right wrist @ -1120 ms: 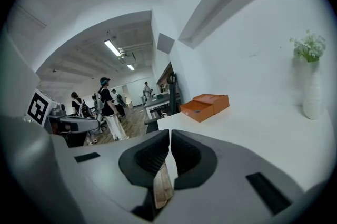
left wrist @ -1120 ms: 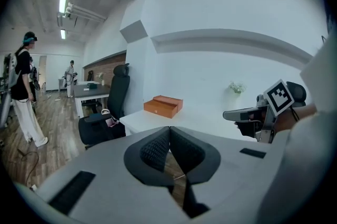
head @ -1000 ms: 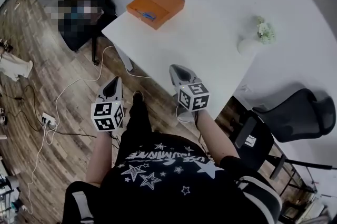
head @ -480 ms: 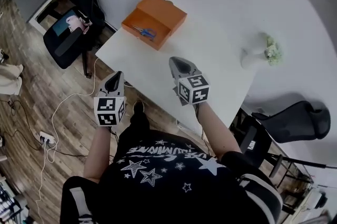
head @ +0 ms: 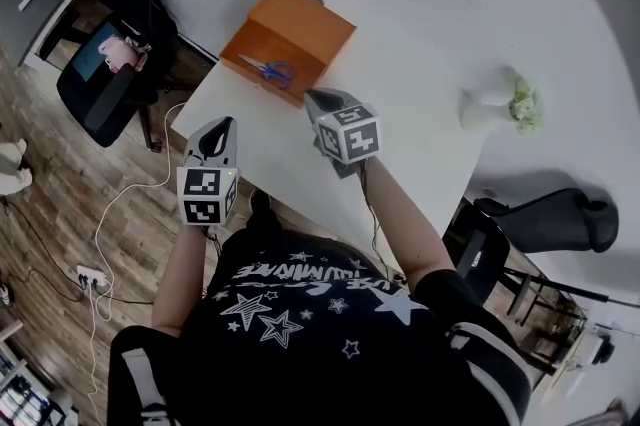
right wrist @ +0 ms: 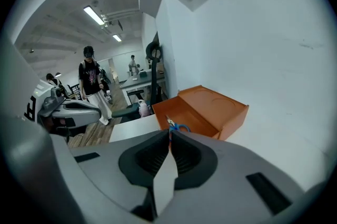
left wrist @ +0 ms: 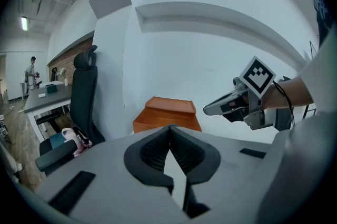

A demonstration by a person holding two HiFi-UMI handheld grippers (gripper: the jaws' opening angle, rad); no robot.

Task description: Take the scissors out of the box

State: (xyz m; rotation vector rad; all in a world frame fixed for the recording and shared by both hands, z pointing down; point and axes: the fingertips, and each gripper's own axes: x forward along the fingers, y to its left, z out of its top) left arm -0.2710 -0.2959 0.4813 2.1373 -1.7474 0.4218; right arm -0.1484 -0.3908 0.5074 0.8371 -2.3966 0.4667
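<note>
An orange box (head: 289,37) stands open near the far left corner of the white table (head: 430,34). Blue-handled scissors (head: 268,69) lie in its open tray. My right gripper (head: 312,98) is over the table just short of the box, shut and empty. In the right gripper view the box (right wrist: 213,108) and scissors (right wrist: 177,126) sit straight beyond the closed tips of the right gripper (right wrist: 169,131). My left gripper (head: 222,125) hangs at the table's left edge, shut, nothing in it. In the left gripper view the box (left wrist: 169,114) lies past the left gripper (left wrist: 169,128).
A white vase with flowers (head: 497,103) stands on the table to the right. A black office chair (head: 105,79) is left of the table, another chair (head: 548,219) at right. Cables (head: 120,199) cross the wooden floor. People (right wrist: 92,83) stand far off.
Both grippers have moved forward toward the table. The right one has gone from the table's near edge to just in front of the box. Both stay shut.
</note>
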